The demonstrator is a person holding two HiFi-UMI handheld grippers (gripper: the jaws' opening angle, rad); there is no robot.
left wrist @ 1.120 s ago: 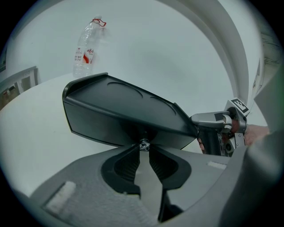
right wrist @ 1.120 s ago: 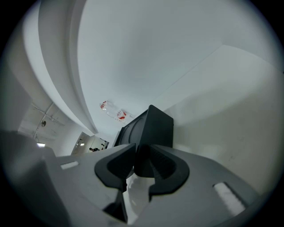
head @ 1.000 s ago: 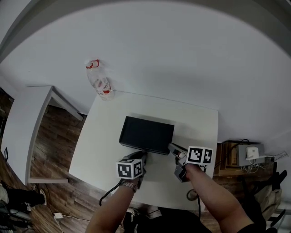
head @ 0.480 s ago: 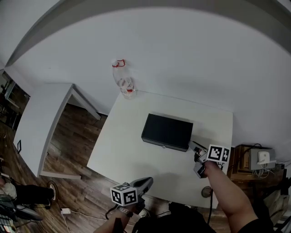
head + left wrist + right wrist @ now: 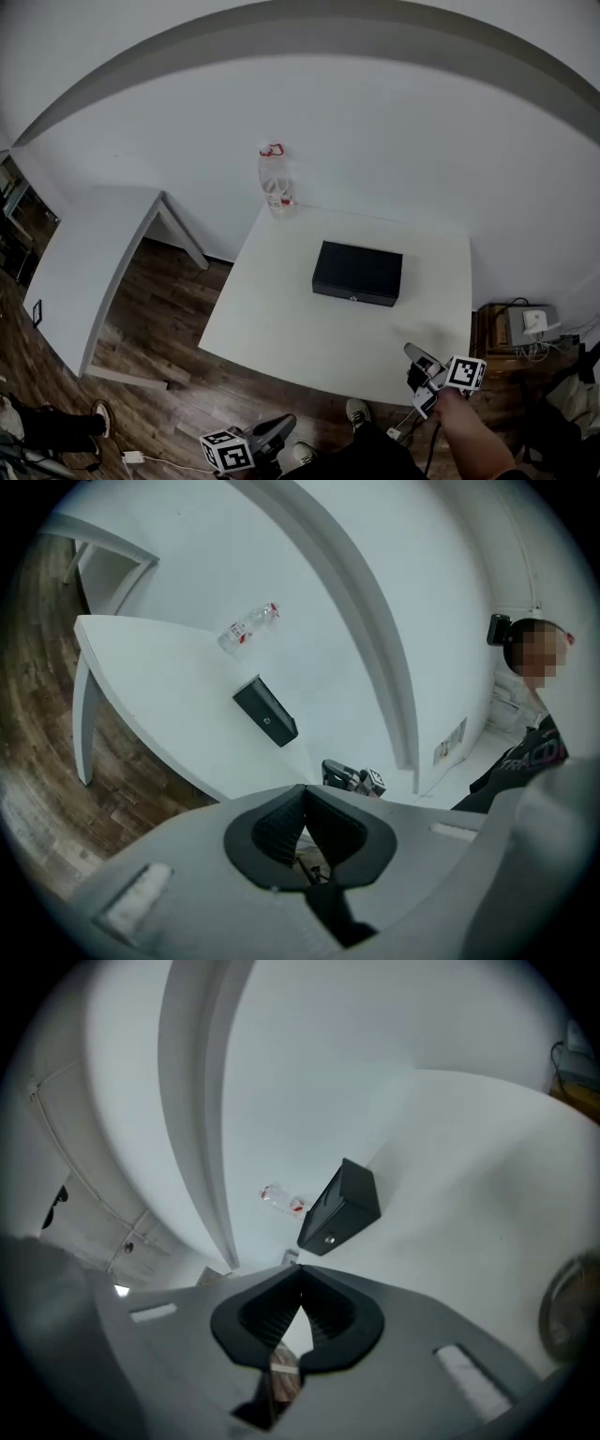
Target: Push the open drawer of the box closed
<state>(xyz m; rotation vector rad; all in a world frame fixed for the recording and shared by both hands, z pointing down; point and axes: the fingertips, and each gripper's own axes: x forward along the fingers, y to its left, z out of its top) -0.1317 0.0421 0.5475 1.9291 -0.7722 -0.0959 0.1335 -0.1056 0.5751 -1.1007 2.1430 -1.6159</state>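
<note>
Box [image 5: 357,273], black and low, sits on the white table [image 5: 281,319], a bit past the middle and toward the wall. Its drawer [image 5: 354,294] faces the person and looks pushed all the way in, flat with the front of the box. A tiny round knob [image 5: 352,299] shows on the drawer front.

The left gripper [image 5: 275,428] is low down at the bottom of the head view, off the table and over the wooden floor [image 5: 159,328]. Its own view shows its two jaws pressed together with nothing between them. It is well apart from the box.

The right gripper [image 5: 415,353] hangs by the table's near right corner. Its jaws are also closed tight and hold nothing. It points toward the box but does not touch it.

A clear plastic bottle [image 5: 276,183] with a red cap stands on the far left corner of the table. Another white table [image 5: 84,253] stands off to the left.
</note>
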